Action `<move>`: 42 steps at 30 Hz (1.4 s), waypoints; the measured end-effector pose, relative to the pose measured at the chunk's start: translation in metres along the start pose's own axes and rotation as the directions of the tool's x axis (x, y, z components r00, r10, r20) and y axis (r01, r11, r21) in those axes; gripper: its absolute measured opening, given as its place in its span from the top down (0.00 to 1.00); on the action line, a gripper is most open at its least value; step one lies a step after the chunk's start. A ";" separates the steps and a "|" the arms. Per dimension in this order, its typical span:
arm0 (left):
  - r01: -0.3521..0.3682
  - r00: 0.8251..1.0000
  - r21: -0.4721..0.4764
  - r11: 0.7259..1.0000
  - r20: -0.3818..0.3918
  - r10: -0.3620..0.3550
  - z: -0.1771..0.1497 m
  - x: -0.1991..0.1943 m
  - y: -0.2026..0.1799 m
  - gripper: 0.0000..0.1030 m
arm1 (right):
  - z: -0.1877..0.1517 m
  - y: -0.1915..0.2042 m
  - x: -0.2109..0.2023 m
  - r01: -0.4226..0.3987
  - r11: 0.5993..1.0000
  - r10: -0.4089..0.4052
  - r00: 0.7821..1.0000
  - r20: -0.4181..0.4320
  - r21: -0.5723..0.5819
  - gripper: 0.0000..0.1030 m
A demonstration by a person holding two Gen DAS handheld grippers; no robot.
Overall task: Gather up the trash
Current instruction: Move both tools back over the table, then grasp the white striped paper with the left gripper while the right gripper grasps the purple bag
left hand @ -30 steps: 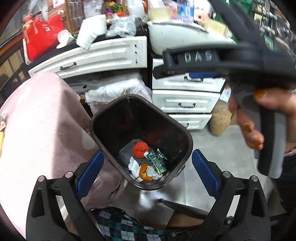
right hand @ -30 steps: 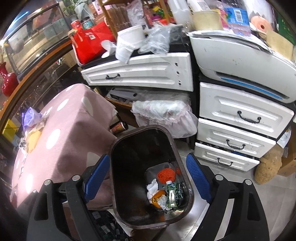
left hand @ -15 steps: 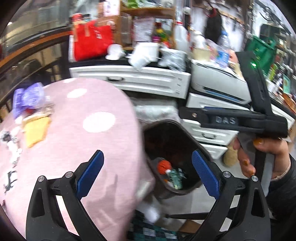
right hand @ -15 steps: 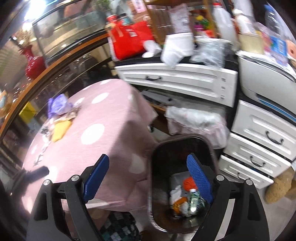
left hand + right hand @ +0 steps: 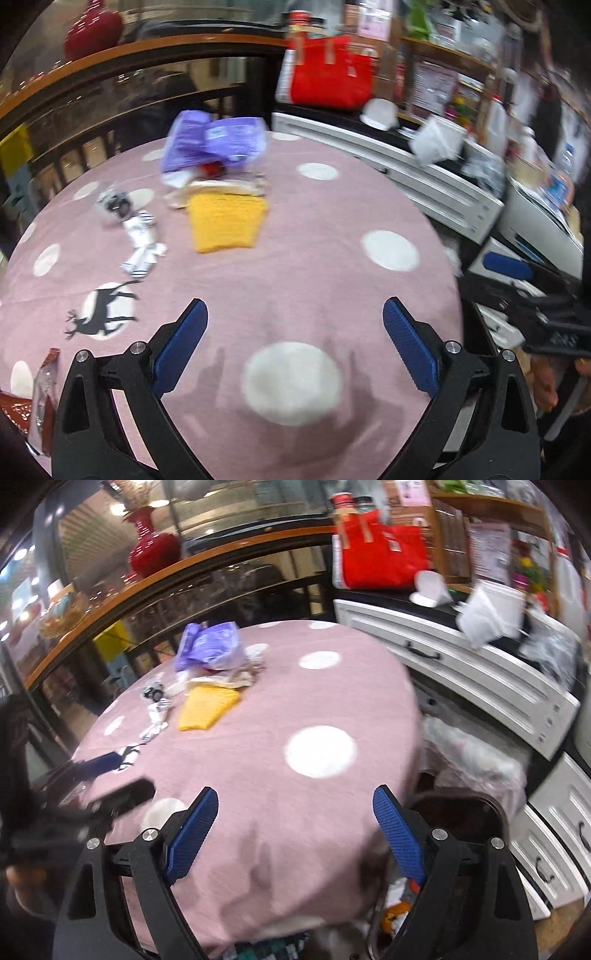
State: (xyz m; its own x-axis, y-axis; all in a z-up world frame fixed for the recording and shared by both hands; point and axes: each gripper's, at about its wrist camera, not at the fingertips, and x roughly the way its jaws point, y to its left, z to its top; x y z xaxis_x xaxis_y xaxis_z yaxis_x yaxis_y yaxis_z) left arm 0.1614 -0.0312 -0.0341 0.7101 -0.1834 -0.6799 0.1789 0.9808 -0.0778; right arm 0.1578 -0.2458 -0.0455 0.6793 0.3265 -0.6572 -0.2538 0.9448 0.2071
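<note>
Swung up and away from the bin since a second ago, both views now facing the pink spotted worktop [image 5: 317, 236] rather than the drawers. From the left wrist: left gripper [image 5: 295, 347] hovering above the near edge of the cloth, fingers [image 5: 183, 347] wide apart and holding nothing; remaining trash well ahead at the far side — a yellow wrapper [image 5: 225, 221], a purple bag [image 5: 214, 142] behind and touching it, a striped crumpled scrap [image 5: 142, 243] to its left, a foil wrapper [image 5: 40, 398] at the near left edge. Right gripper's handle glimpsed at the right edge, blurred. From the right wrist: right gripper [image 5: 295, 834] also spread open and empty over the cloth, bin [image 5: 476, 812] just beside the worktop's edge at lower right with scraps inside, left gripper visible as a dark blur at left. Likely trouble: pinching the loose cloth along with a thin flat wrapper and dragging the pile; light scraps slipping out on the carry to the bin; the two grippers colliding if sent for the same cluster. White drawers [image 5: 461, 675] and cluttered shelving close behind, not in the path.
</note>
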 end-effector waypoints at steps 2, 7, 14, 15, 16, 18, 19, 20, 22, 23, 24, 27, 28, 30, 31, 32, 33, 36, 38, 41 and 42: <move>-0.035 0.999 -0.050 0.998 -0.004 0.035 0.006 0.006 0.022 0.08 | 0.007 0.009 0.009 -0.023 1.000 0.022 1.000 -0.008 -0.012 0.18; -0.125 0.992 -0.130 0.984 -0.049 0.120 0.018 0.027 0.067 0.09 | 0.019 0.031 0.025 -0.045 0.998 0.045 0.999 -0.005 -0.046 0.18; -0.189 0.978 -0.166 0.968 -0.121 0.170 0.041 0.063 0.108 0.24 | 0.039 0.058 0.051 -0.056 0.993 0.054 0.998 -0.025 -0.102 0.18; -0.197 0.976 -0.172 0.965 -0.132 0.176 0.045 0.069 0.115 0.26 | 0.044 0.061 0.056 -0.057 0.992 0.054 0.998 -0.025 -0.111 0.18; -0.202 0.974 -0.180 0.963 -0.138 0.179 0.048 0.073 0.121 0.26 | 0.049 0.063 0.061 -0.057 0.991 0.054 0.998 -0.025 -0.120 0.18; -0.219 0.970 -0.199 0.955 -0.147 0.192 0.053 0.081 0.132 0.28 | 0.059 0.068 0.072 -0.057 0.989 0.054 0.998 -0.023 -0.135 0.18; -0.222 0.970 -0.214 0.951 -0.150 0.193 0.056 0.084 0.138 0.28 | 0.065 0.070 0.077 -0.058 0.989 0.056 0.998 -0.018 -0.136 0.18; -0.226 0.969 -0.223 0.948 -0.152 0.195 0.057 0.086 0.143 0.28 | 0.070 0.071 0.081 -0.062 0.989 0.061 0.998 -0.012 -0.137 0.18; -0.247 0.964 -0.239 0.939 -0.163 0.212 0.060 0.092 0.153 0.28 | 0.083 0.073 0.092 -0.074 0.987 0.075 0.997 0.000 -0.141 0.18; -0.249 0.963 -0.250 0.936 -0.166 0.212 0.060 0.093 0.157 0.28 | 0.090 0.074 0.098 -0.081 0.987 0.082 0.997 0.002 -0.141 0.18; -0.249 0.963 -0.257 0.934 -0.171 0.209 0.059 0.095 0.161 0.28 | 0.098 0.075 0.106 -0.090 0.986 0.091 0.996 0.004 -0.141 0.18; -0.244 0.963 -0.264 0.933 -0.183 0.200 0.058 0.103 0.167 0.28 | 0.120 0.074 0.120 -0.092 0.987 0.099 0.994 0.045 -0.136 0.18; -0.243 0.962 -0.262 0.934 -0.188 0.197 0.058 0.106 0.167 0.29 | 0.128 0.074 0.124 -0.087 0.988 0.096 0.993 0.065 -0.130 0.18; -0.230 0.964 -0.270 0.935 -0.198 0.180 0.057 0.111 0.169 0.35 | 0.144 0.070 0.136 -0.075 0.991 0.087 0.991 0.105 -0.113 0.18; -0.227 0.965 -0.273 0.935 -0.192 0.178 0.057 0.112 0.170 0.36 | 0.150 0.069 0.142 -0.075 0.991 0.087 0.990 0.110 -0.111 0.19; -0.220 0.967 -0.272 0.937 -0.191 0.171 0.057 0.113 0.170 0.37 | 0.156 0.068 0.150 -0.077 0.991 0.089 0.990 0.108 -0.106 0.24; -0.213 0.968 -0.271 0.939 -0.190 0.165 0.058 0.113 0.168 0.39 | 0.162 0.065 0.159 -0.092 0.991 0.102 0.989 0.103 -0.096 0.28; -0.198 0.971 -0.261 0.945 -0.182 0.154 0.059 0.113 0.163 0.49 | 0.169 0.059 0.180 -0.163 0.984 0.166 0.985 0.052 -0.070 0.44; -0.218 0.968 -0.243 0.945 -0.176 0.179 0.058 0.113 0.160 0.60 | 0.168 0.060 0.191 -0.184 0.981 0.185 0.983 0.005 -0.062 0.74; -0.203 0.973 -0.263 0.943 -0.165 0.163 0.057 0.111 0.161 0.68 | 0.160 0.064 0.188 -0.200 0.977 0.200 0.980 -0.003 -0.077 0.91; -0.198 0.974 -0.268 0.943 -0.163 0.159 0.057 0.111 0.162 0.69 | 0.157 0.065 0.184 -0.211 0.974 0.212 0.977 0.004 -0.077 0.92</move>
State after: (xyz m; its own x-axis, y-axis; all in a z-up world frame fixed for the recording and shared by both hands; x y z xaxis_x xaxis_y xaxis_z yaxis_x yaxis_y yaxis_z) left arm 0.3077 0.1031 -0.0807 0.6090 -0.0120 -0.7931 -0.1548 0.9788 -0.1337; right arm 0.3742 -0.1207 -0.0389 0.6128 0.5193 -0.5956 -0.4438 0.8498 0.2843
